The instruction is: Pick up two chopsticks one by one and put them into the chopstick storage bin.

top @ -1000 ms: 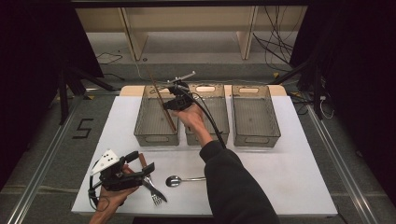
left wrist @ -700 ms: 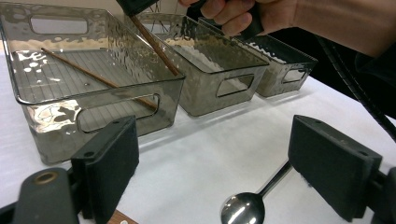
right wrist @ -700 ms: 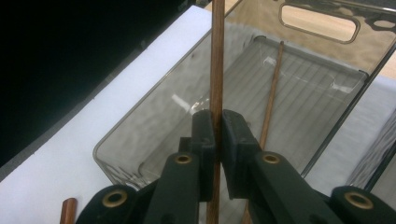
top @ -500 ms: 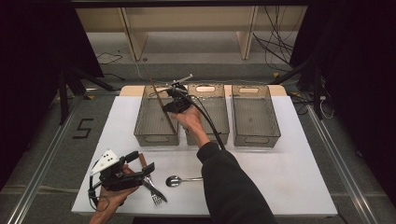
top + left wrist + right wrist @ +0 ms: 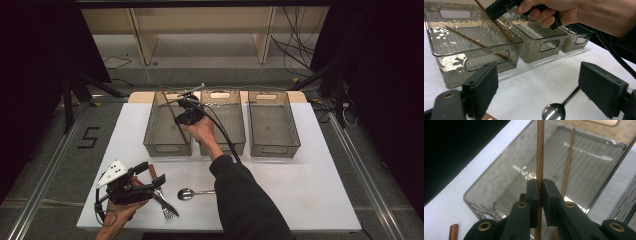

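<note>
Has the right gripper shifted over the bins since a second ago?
Yes, slightly. The right gripper, shut on a chopstick, has crept toward the far end of the left bin, judged against that bin's rim in the high view.

Smooth brown wooden chopstick [image 5: 539, 150], glossy rippled clear-plastic bin [image 5: 167, 125], shiny metal spoon [image 5: 554, 111], matt white tabletop [image 5: 300, 190].

Right gripper [image 5: 176, 106] reaches forward, jaws pinched together; left gripper [image 5: 147, 176] rests low, jaws wide apart
</note>
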A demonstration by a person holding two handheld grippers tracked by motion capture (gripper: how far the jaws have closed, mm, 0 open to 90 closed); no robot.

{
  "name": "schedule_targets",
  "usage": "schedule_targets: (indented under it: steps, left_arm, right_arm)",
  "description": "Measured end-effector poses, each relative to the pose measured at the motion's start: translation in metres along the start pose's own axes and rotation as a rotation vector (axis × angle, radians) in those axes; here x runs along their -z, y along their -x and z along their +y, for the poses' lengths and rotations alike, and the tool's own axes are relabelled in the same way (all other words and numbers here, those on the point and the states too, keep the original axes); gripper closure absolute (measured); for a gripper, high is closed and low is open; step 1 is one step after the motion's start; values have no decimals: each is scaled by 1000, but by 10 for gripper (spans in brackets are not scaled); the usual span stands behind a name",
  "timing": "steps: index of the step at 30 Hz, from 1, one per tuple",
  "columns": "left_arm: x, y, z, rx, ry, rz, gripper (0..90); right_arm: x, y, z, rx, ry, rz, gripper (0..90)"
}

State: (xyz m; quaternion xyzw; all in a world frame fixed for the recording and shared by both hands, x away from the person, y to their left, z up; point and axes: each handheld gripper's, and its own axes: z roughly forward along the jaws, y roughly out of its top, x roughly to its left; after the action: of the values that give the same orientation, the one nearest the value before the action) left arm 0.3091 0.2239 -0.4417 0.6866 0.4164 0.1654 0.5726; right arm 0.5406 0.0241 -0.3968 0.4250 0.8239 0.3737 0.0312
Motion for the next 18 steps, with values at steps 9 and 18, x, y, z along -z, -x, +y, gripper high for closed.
schedule_targets:
  steps: [9,18]
  left_arm:
    - [0,0,0,0,0,0,157]
    - [0,0,0,1,0,0,157]
  right_arm:
    - [-3,2,-4,-1,-30,-3,803]
    - [5,-2,-3,36,-23,26,679]
